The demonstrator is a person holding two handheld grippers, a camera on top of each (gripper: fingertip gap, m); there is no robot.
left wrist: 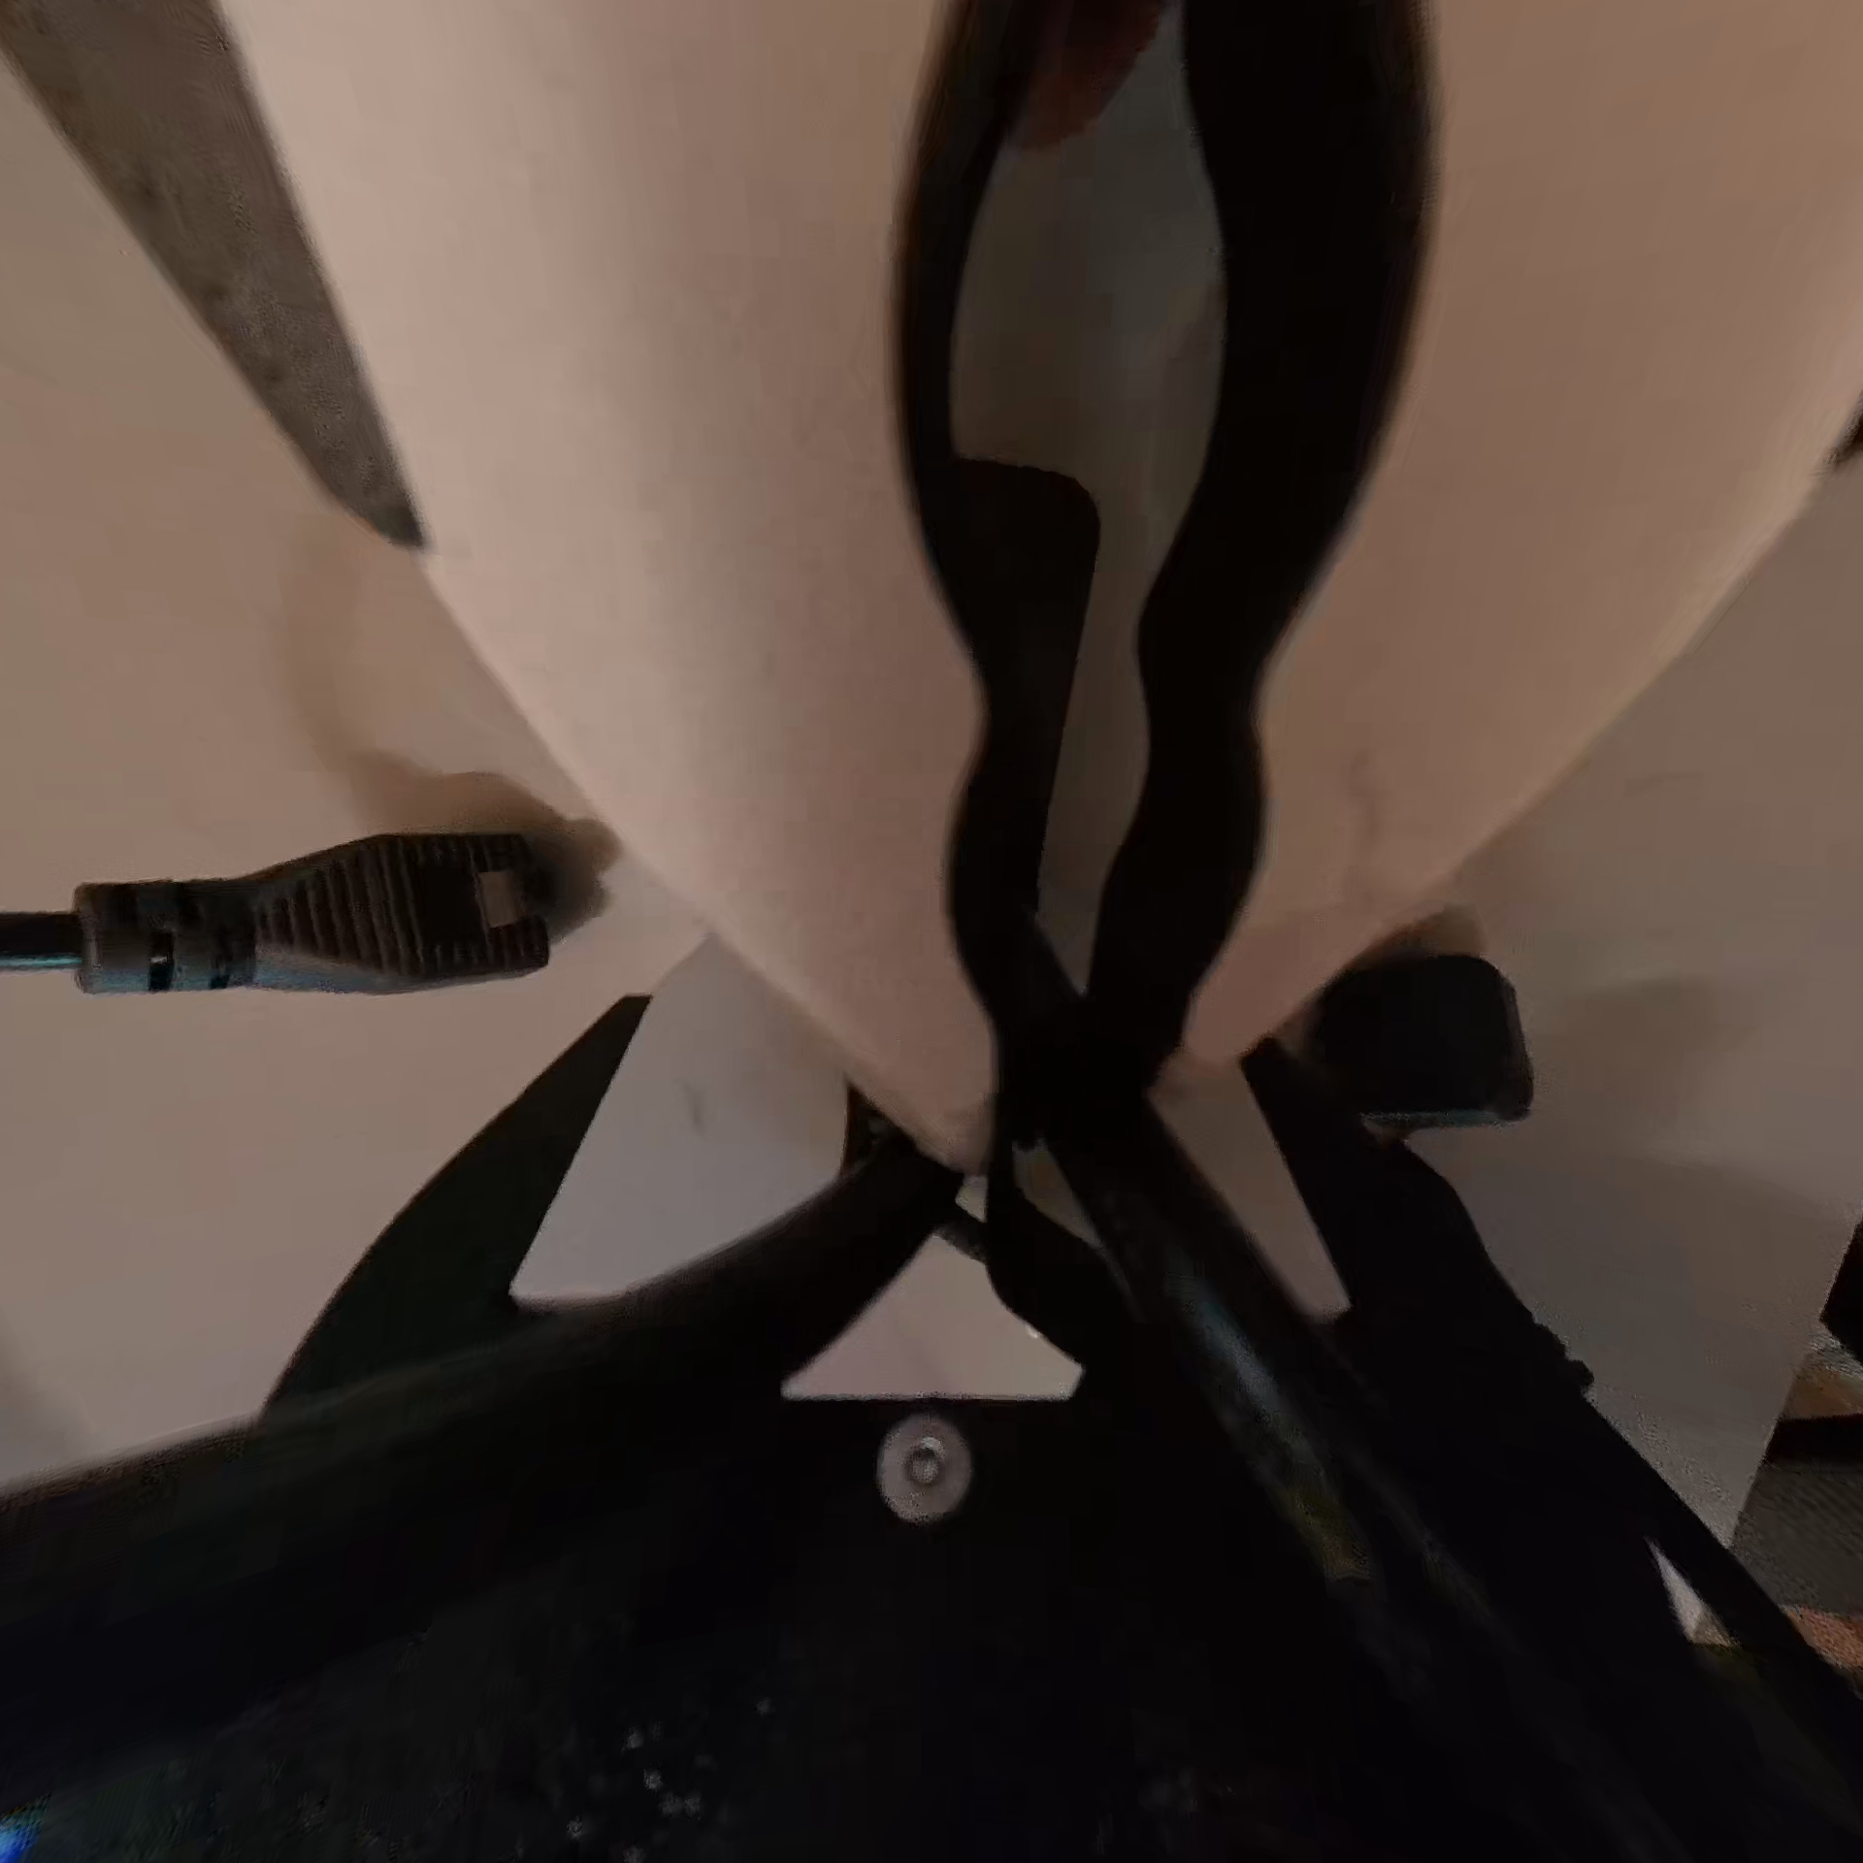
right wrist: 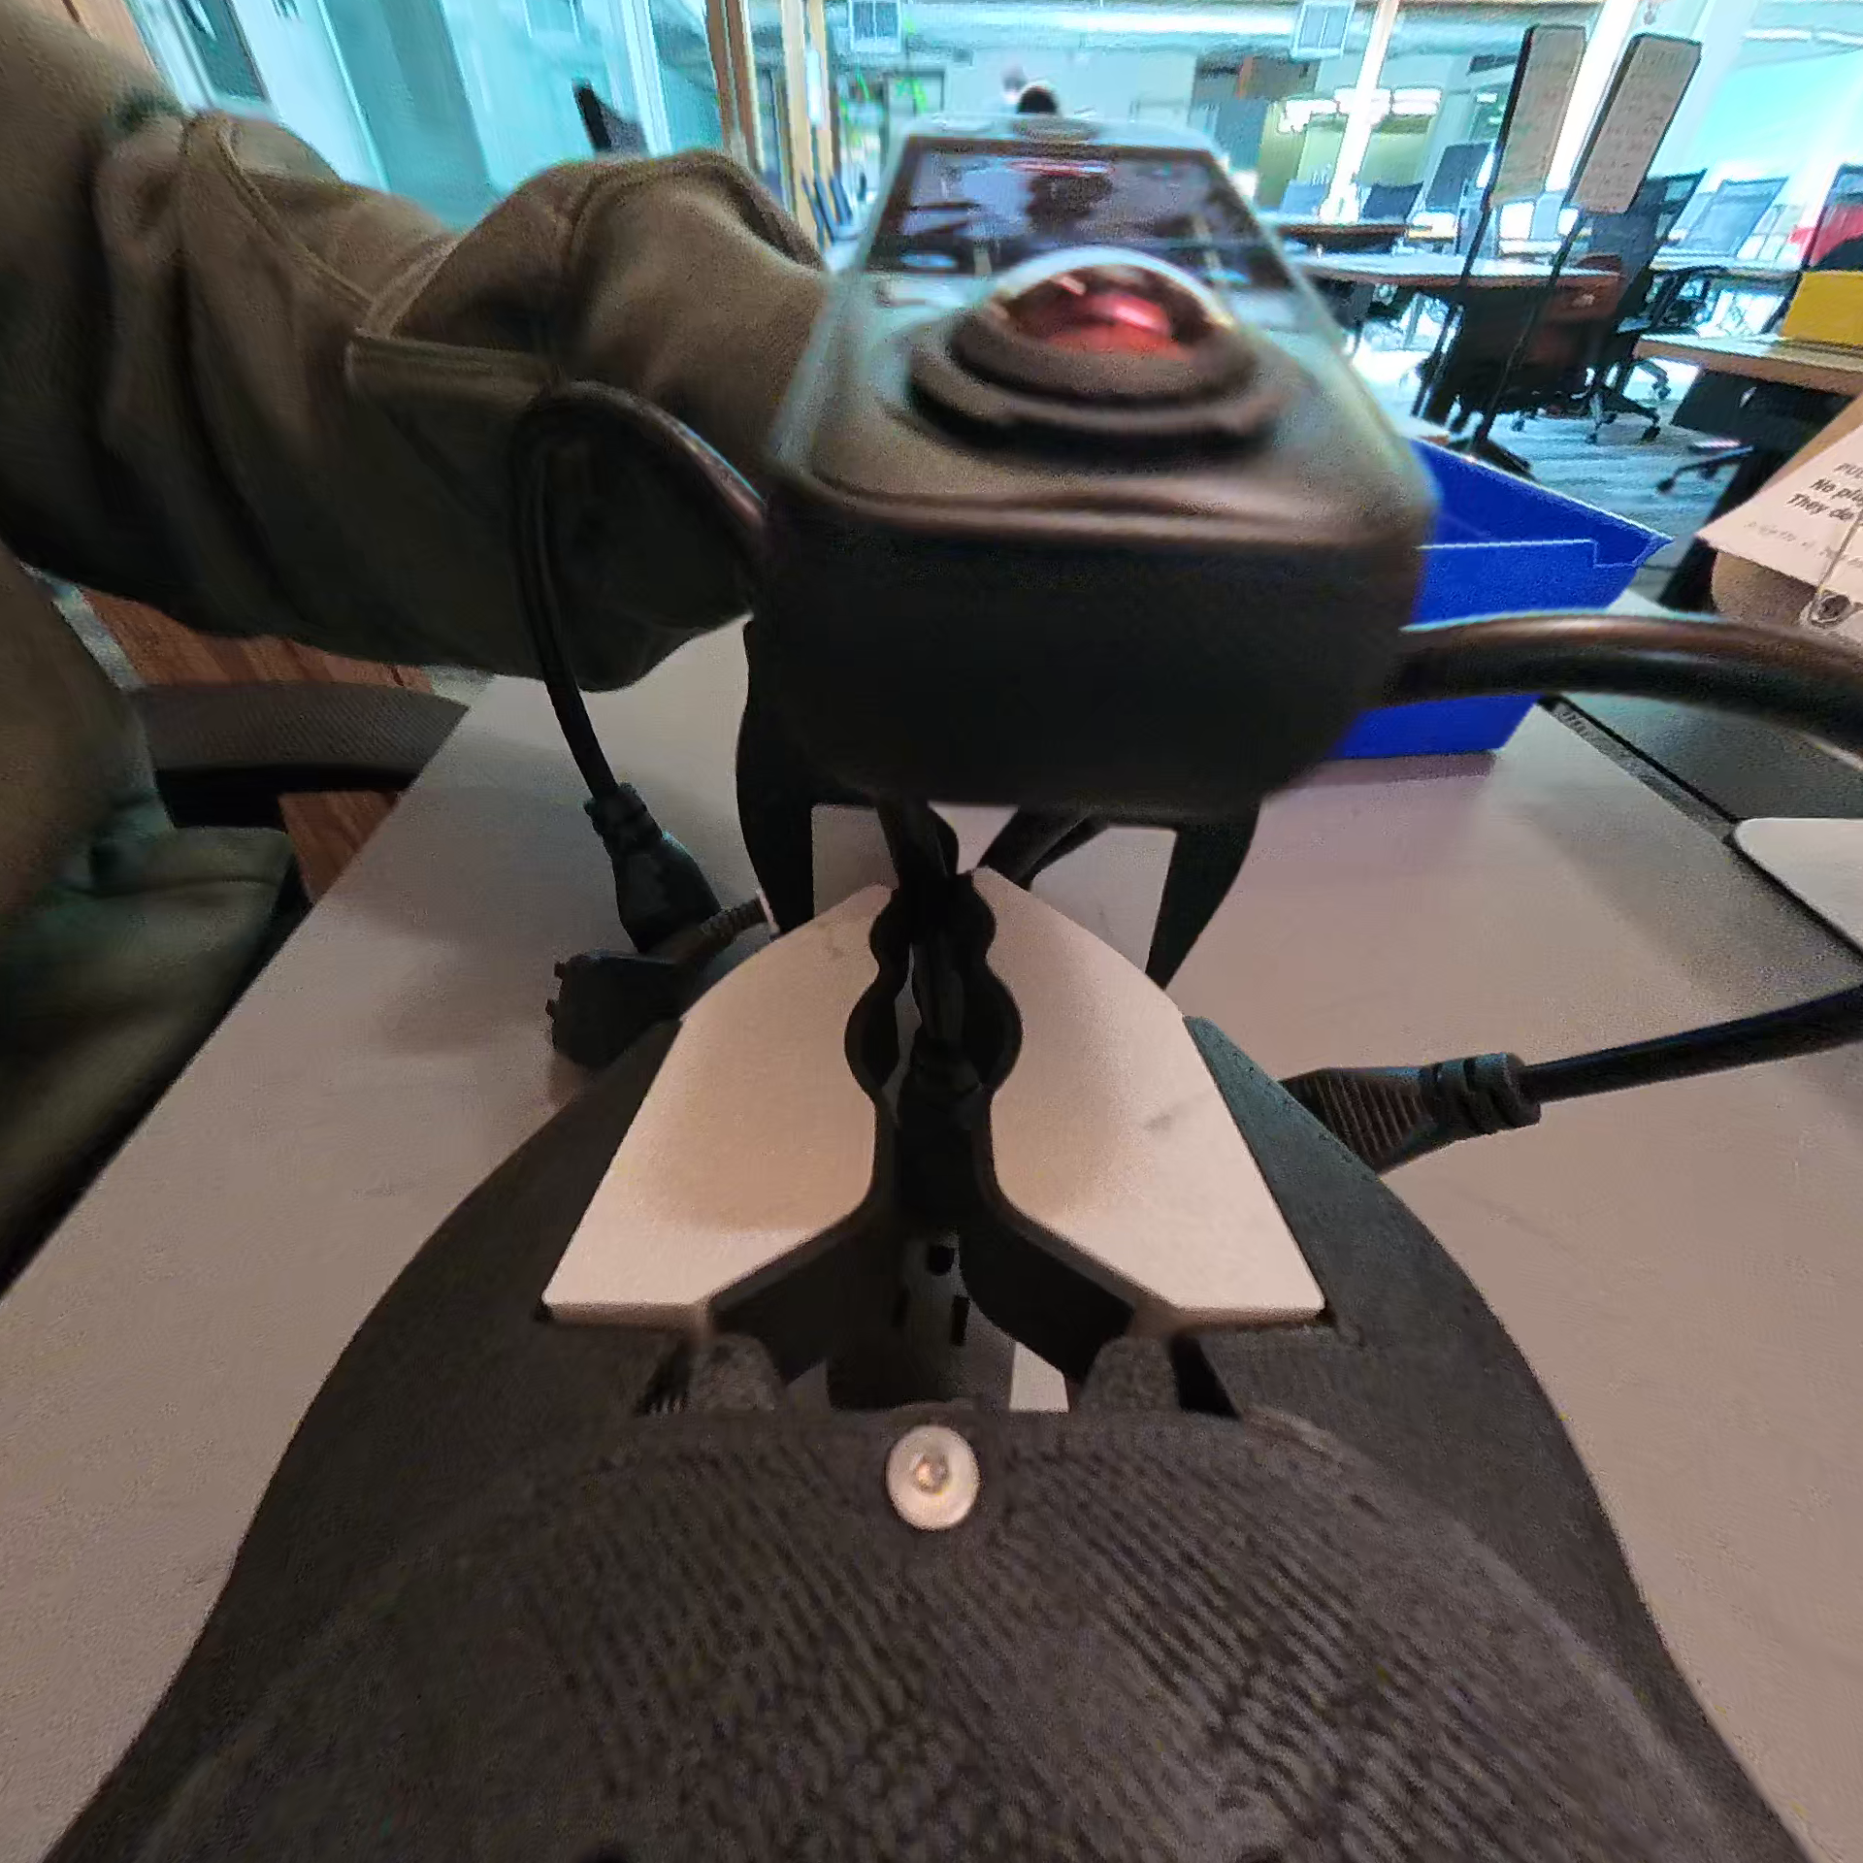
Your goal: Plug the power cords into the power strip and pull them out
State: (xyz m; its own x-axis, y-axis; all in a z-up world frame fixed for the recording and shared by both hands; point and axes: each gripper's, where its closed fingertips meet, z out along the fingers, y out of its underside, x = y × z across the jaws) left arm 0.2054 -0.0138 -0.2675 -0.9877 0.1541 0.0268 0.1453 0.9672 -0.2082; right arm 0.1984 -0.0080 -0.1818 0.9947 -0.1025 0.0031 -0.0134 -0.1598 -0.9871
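Observation:
My right gripper is shut on a black power cord, held low over the pale table. Its white fingers fill the left wrist view, with the tips pinching the cord. My left gripper points down from above. Its jaws are spread and straddle the right gripper's fingertips, gripping nothing. A ribbed plug lies loose on the table, also in the right wrist view. A second black plug and a black connector sit on the other side. I cannot make out the power strip.
A gloved hand holds the left gripper. A thick black cable arcs over the table at right. A blue bin and a paper sign stand behind. A chair is at the table's left edge. One gripper's finger ends stand about 8 centimeters off the other's.

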